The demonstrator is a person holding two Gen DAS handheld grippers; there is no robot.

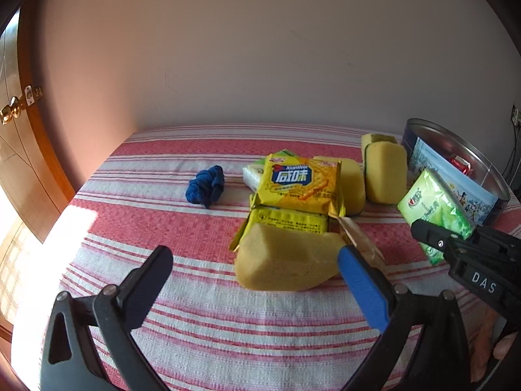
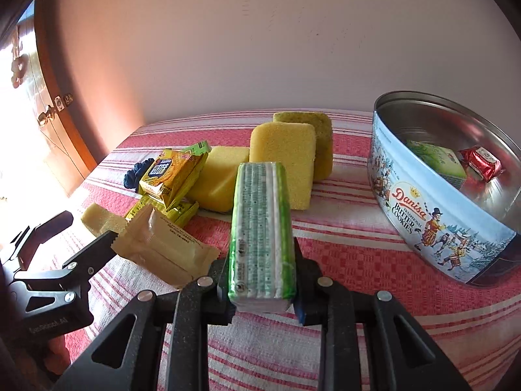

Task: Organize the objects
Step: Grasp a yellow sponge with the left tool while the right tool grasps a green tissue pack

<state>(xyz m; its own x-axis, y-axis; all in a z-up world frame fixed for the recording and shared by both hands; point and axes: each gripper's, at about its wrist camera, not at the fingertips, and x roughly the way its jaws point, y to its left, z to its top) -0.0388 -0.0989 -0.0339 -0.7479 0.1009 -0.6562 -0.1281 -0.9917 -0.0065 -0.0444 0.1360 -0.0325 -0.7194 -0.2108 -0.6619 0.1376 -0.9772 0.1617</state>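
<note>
My right gripper (image 2: 262, 280) is shut on a green tissue pack (image 2: 262, 224), held above the striped cloth left of the round cookie tin (image 2: 420, 208). The pack also shows in the left wrist view (image 1: 434, 208) beside the tin (image 1: 482, 176). The tin holds a green pack (image 2: 436, 159) and a red packet (image 2: 482, 161). My left gripper (image 1: 257, 257) is open around a yellow sponge (image 1: 286, 260). A beige wrapped snack (image 2: 162, 244) lies by its right finger. Yellow cracker packs (image 1: 299, 185) are stacked behind the sponge.
Other sponges (image 2: 286, 156) stand at the back of the red-and-white striped cloth (image 1: 162, 228). A blue scrunchie (image 1: 205, 187) lies left of the cracker packs. A white tissue pack (image 1: 254, 172) lies behind them. A wooden door (image 1: 19, 123) is at left.
</note>
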